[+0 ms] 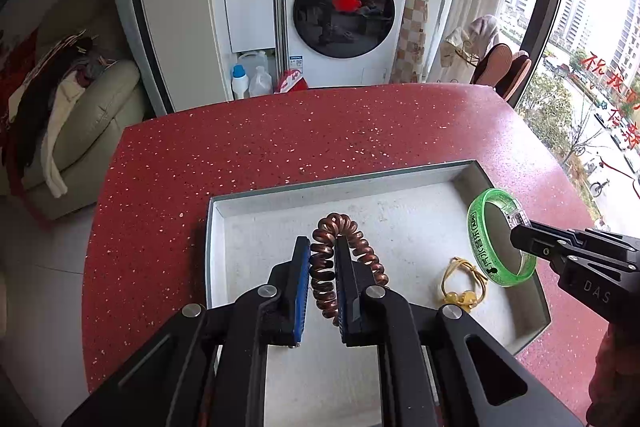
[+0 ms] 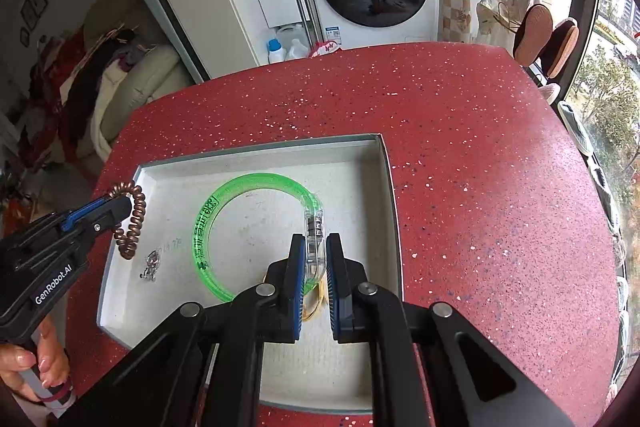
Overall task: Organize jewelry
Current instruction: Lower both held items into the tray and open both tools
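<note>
A shallow grey tray (image 1: 280, 193) (image 2: 256, 153) lies on the red speckled table. My left gripper (image 1: 323, 247) (image 2: 126, 205) is shut on a brown coiled hair tie (image 1: 340, 225) (image 2: 134, 223) and holds it above the tray's left part. My right gripper (image 2: 314, 243) (image 1: 518, 233) is shut on the clear clasp of a green translucent bangle (image 2: 224, 195) (image 1: 480, 223), held above the tray's right part. A yellow cord charm (image 1: 462, 283) (image 2: 314, 305) lies on the tray floor. A small silver piece (image 2: 150, 265) lies at the tray's left.
The red table (image 1: 280, 131) (image 2: 480, 167) reaches out beyond the tray, with its edge to the left and far side. Behind it stand a washing machine (image 1: 344, 7), a mop and bottles. A sofa with clothes (image 1: 80, 107) is at left, a window at right.
</note>
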Demonstrator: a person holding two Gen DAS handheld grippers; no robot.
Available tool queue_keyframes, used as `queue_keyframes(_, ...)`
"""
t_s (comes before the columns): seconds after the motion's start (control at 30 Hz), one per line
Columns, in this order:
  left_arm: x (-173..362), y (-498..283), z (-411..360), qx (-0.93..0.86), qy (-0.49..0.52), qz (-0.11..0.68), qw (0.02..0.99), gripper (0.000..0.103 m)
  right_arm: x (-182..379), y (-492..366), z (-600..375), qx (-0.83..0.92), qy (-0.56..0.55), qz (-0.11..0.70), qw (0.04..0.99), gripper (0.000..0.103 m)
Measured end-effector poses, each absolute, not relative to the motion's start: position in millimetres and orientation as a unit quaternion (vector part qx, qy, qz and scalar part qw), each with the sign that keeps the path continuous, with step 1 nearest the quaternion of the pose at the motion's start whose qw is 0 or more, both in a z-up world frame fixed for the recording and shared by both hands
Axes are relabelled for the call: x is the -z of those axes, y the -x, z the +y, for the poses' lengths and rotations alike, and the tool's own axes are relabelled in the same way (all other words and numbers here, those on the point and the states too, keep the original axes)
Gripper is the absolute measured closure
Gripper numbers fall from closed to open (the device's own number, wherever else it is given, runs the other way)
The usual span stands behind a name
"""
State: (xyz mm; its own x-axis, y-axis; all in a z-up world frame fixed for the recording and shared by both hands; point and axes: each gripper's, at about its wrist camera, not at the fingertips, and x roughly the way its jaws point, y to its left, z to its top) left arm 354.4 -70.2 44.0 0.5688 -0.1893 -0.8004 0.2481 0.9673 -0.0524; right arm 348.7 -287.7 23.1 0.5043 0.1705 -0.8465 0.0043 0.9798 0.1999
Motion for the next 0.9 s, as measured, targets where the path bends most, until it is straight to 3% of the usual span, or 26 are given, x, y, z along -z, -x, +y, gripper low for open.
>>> queue_keyframes(0.6,22,-381,-89,0.085,-0.082,0.479,0.870,0.072,29,-380,-278,-0.021,-0.056,0.516,0.854,0.090)
queue_keyframes(0.7,21,-380,-88,0.081,-0.079,0.476,0.872,0.072,28,-380,-280,-0.029,-0.068,0.515,0.854,0.085)
queue_keyframes(0.73,20,-380,-87,0.079,-0.077,0.474,0.874,0.072,28,-379,-281,-0.033,-0.074,0.514,0.854,0.075)
queue_keyframes(0.77,19,-379,-86,0.078,-0.073,0.473,0.874,0.072,27,-378,-283,-0.037,-0.083,0.513,0.854,0.057)
queue_keyframes(0.8,17,-378,-85,0.079,-0.068,0.474,0.874,0.072,26,-377,-284,-0.040,-0.092,0.511,0.854,0.050)
queue_keyframes(0.9,12,-374,-82,0.083,-0.057,0.474,0.875,0.072,18,-369,-288,-0.045,-0.112,0.498,0.859,0.047)
